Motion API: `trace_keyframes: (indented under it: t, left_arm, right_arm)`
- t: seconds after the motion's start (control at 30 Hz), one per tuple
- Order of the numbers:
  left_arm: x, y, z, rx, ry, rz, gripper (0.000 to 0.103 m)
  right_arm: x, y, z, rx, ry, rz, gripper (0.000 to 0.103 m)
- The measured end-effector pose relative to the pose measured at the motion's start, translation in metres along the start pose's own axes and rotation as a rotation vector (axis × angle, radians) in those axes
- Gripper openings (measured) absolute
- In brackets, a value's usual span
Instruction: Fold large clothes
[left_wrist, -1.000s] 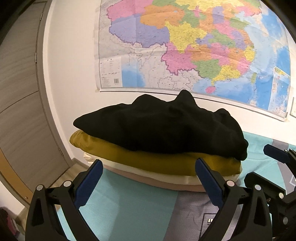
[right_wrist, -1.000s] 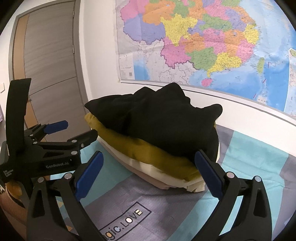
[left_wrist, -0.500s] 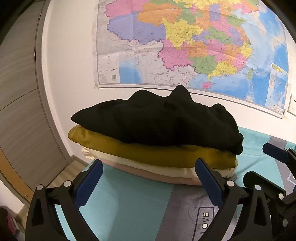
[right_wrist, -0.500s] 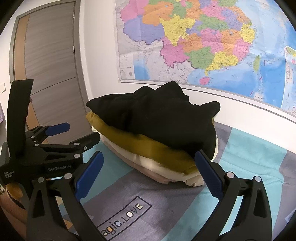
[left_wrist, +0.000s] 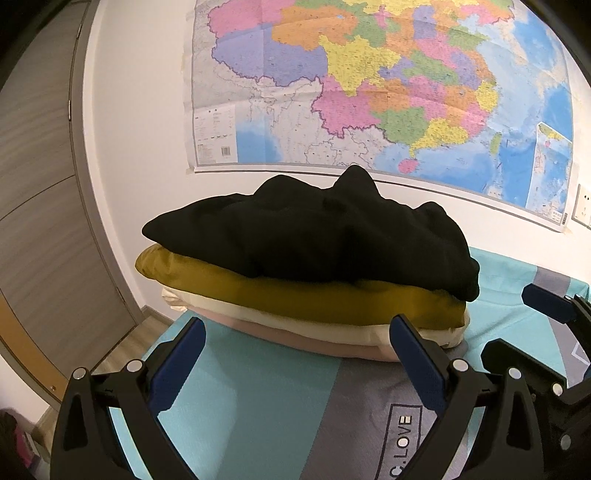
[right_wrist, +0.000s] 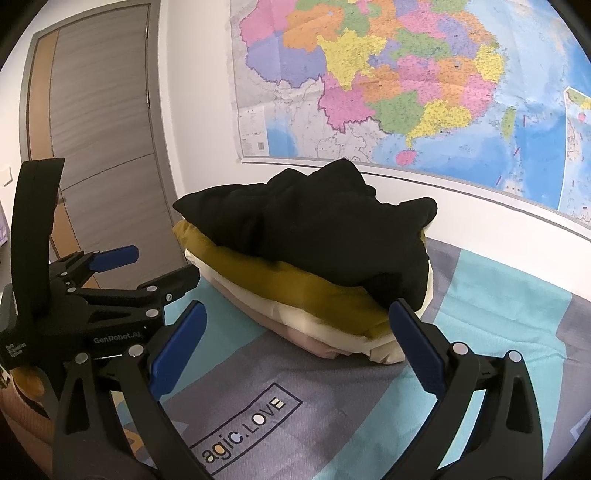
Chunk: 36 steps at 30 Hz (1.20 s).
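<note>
A pile of folded clothes lies on the bed by the wall: a black garment (left_wrist: 314, 240) (right_wrist: 314, 229) on top, a mustard one (left_wrist: 295, 299) under it, then a cream one (left_wrist: 258, 317) and a pink one (left_wrist: 314, 343) at the bottom. My left gripper (left_wrist: 297, 332) is open and holds nothing, a short way in front of the pile. My right gripper (right_wrist: 298, 314) is also open and holds nothing, facing the pile's right corner. Neither touches the clothes. In the right wrist view the left gripper (right_wrist: 110, 273) shows at the left.
The bed has a teal and grey sheet (left_wrist: 240, 387) (right_wrist: 498, 314) with printed letters, bare in front of the pile. A large coloured map (left_wrist: 369, 92) hangs on the white wall behind. A grey door (right_wrist: 99, 110) stands at the left, past the bed's edge.
Both grippers have drawn back a little from the pile, so more sheet shows in front of it. They stay open; the clothes have not moved.
</note>
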<state>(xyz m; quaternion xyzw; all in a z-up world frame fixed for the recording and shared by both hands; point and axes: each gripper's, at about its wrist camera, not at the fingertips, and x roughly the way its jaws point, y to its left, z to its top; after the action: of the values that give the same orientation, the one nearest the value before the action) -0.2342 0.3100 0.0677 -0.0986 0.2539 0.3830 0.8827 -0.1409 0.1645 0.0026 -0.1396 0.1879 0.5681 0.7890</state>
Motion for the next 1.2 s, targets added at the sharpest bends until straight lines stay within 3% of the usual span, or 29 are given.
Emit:
trace_keyframes:
  t: [1.2]
  left_arm:
    - [-0.007,-0.002,-0.010,-0.006,0.018,-0.012,0.096]
  right_arm:
    - [-0.011,0.004,-0.005,0.012,-0.010,-0.009,0.097]
